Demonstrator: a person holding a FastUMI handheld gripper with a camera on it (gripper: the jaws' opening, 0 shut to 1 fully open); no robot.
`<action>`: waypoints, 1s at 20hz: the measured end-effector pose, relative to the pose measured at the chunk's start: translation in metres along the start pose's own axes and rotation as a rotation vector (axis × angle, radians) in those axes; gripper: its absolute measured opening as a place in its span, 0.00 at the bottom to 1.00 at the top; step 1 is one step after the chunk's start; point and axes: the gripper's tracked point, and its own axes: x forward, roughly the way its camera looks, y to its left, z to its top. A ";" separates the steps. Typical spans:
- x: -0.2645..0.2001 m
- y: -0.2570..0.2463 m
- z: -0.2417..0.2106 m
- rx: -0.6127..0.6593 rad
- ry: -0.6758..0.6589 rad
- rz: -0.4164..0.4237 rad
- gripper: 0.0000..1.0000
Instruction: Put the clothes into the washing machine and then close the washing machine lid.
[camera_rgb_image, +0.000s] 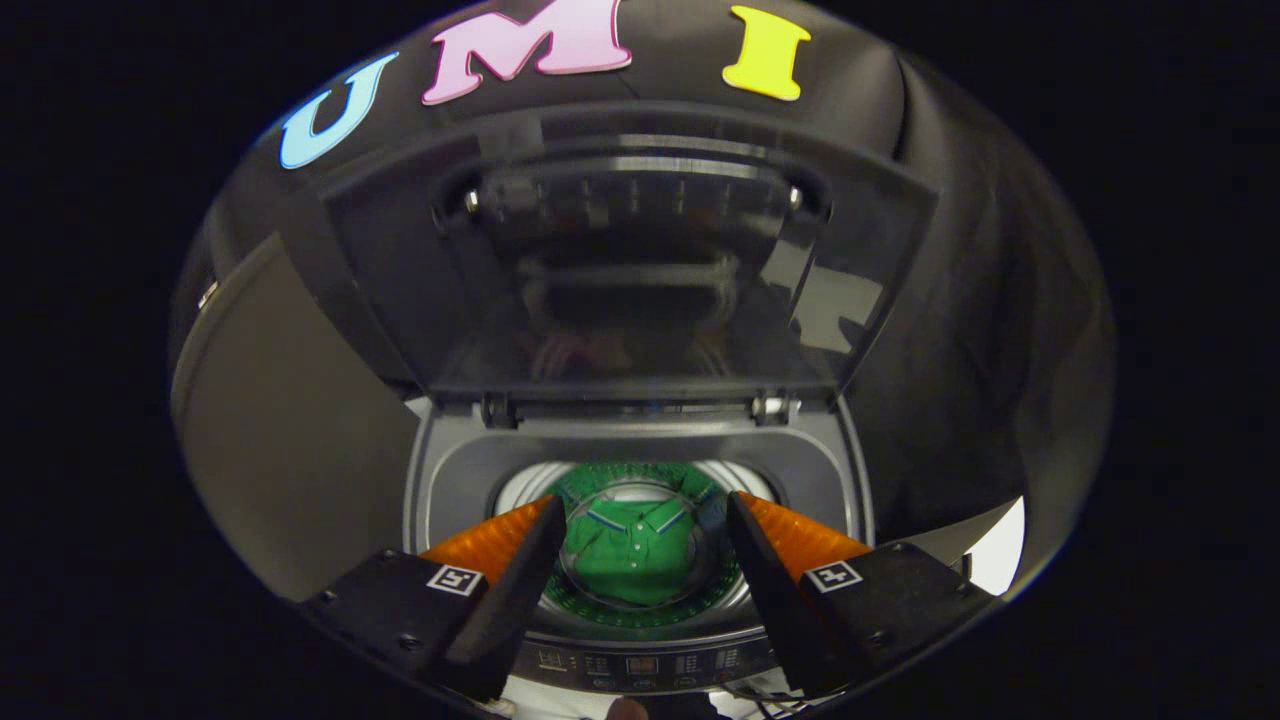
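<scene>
Gripper (640, 520) sits low centre of the frame, fingers spread wide with nothing between the pads; it holds nothing. Seen through the gap between the fingers, the green shirt (637, 555) lies at the bottom of the drum (520, 485), collar towards the hinge side, flat and loosely folded. So the clothes look to be already inside the washing machine (640, 440), below and just beyond the fingertips. The lid (640, 260) stands open, raised steeply across the upper centre of the frame, hinged along the far edge of the tub opening. Its long axis runs left to right, square to the fingers. The control panel (640, 665) runs across the bottom centre, nearest the gripper. Judgement: remaining step is closing the lid. Its free top edge lies above and ahead of the fingers, so the gripper must rise and reach forward, then pull that edge down towards the panel.
</scene>
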 end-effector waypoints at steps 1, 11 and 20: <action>-0.009 0.002 0.014 -0.003 -0.022 0.003 1.00; -0.053 0.001 0.138 0.052 -0.219 0.012 1.00; -0.022 -0.001 0.209 0.081 -0.253 -0.007 0.99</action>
